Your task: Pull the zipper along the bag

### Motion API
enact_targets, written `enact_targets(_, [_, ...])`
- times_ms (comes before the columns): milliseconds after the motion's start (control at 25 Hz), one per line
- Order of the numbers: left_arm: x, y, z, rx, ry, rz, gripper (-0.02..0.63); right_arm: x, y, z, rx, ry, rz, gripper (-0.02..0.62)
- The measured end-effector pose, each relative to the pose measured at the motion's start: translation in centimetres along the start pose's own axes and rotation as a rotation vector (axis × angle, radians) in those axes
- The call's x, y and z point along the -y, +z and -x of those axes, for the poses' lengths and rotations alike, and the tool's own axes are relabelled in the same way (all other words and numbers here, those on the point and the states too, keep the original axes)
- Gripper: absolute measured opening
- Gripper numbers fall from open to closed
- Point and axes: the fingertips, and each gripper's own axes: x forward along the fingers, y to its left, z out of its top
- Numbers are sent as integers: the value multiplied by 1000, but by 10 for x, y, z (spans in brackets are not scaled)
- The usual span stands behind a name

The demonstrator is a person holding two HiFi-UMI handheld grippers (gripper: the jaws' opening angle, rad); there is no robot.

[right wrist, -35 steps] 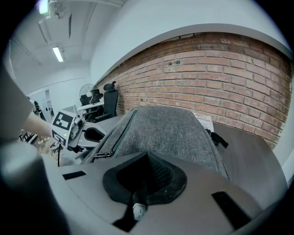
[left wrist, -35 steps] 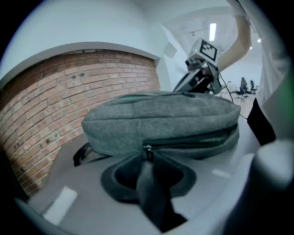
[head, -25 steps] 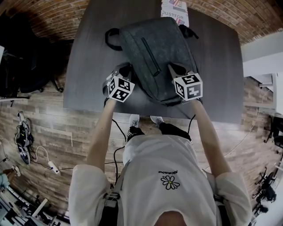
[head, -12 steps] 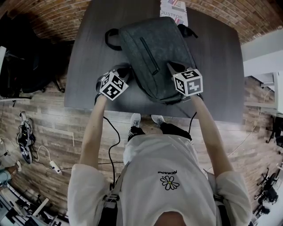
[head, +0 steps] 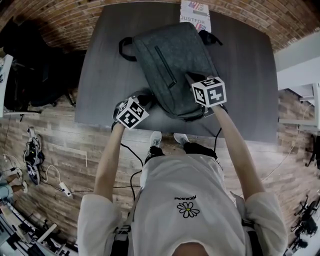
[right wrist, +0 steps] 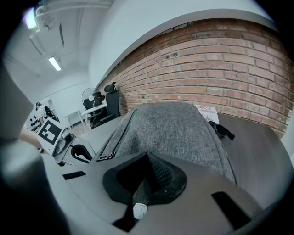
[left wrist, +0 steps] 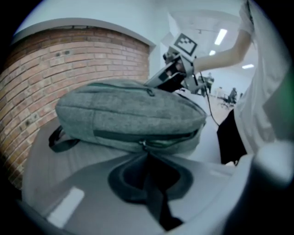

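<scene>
A grey backpack [head: 175, 60] lies flat on the dark table [head: 105, 60]. Its side zipper faces me in the left gripper view, with the slider [left wrist: 144, 146] at the tip of my left gripper [left wrist: 147, 155]. That gripper is closed on the zipper pull and its jaws are just starting to open. To the right of the slider the zipper gapes. In the head view the left gripper [head: 146, 97] sits at the bag's near left corner. My right gripper [head: 191, 77] is shut, its tip [right wrist: 148, 158] resting on the bag's top face [right wrist: 179, 128].
A printed sheet [head: 195, 15] lies at the table's far edge behind the bag. A black strap loop [head: 125, 50] sticks out on the bag's left. A closed pocket zipper [head: 165, 67] runs along the top face. A brick wall stands beyond the table.
My left gripper has drawn back toward the table's near edge along the bag's side. The right gripper has hardly moved.
</scene>
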Motion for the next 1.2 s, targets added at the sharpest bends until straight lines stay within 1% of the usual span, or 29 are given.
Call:
enact_targets(240, [31, -5, 6, -43, -69, -16, 12, 1, -1, -1, -13, 28, -20, 0])
enact_targets(400, [73, 1, 6, -32, -176, -18, 17, -2, -1, -1, -15, 33, -9, 0])
enact_targets(480, [93, 11, -1, -17, -200, -24, 21, -2, -1, -1, -15, 27, 7, 0])
enact_targets(520, [101, 15, -4, -10, -202, -13, 27, -2, -1, -1, -16, 26, 18, 0])
enact_targets(600, [113, 20, -9, 0, -203, 37, 31, -3, -3, 0, -23, 35, 37, 0])
enact_targets(680, [123, 26, -15, 11, -211, 82, 31, -4, -6, 3, -30, 48, 34, 0])
enact_targets(720, [127, 29, -18, 12, -211, 90, 31, -4, -6, 4, -29, 55, 24, 0])
enact_targets(800, [130, 28, -23, -2, -188, 80, 23, -6, -8, 6, -18, 73, 19, 0])
enact_targets(880, [126, 20, -22, -16, -133, 78, 2, -9, -9, 7, -4, 97, 38, 0])
enact_targets(960, [122, 16, -17, -5, -70, 117, 0, -10, -8, 9, -5, 144, 44, 0])
enact_targets(1080, [122, 14, -11, 24, 10, 166, 2, -13, -10, 20, -35, 232, 51, 2])
enact_targets(1120, [122, 14, -9, 30, 29, 175, 2, -16, -13, 26, -42, 244, 72, 2])
enact_targets(1200, [122, 13, -2, 41, 64, 181, 2, -28, -20, 40, -39, 267, 158, 2])
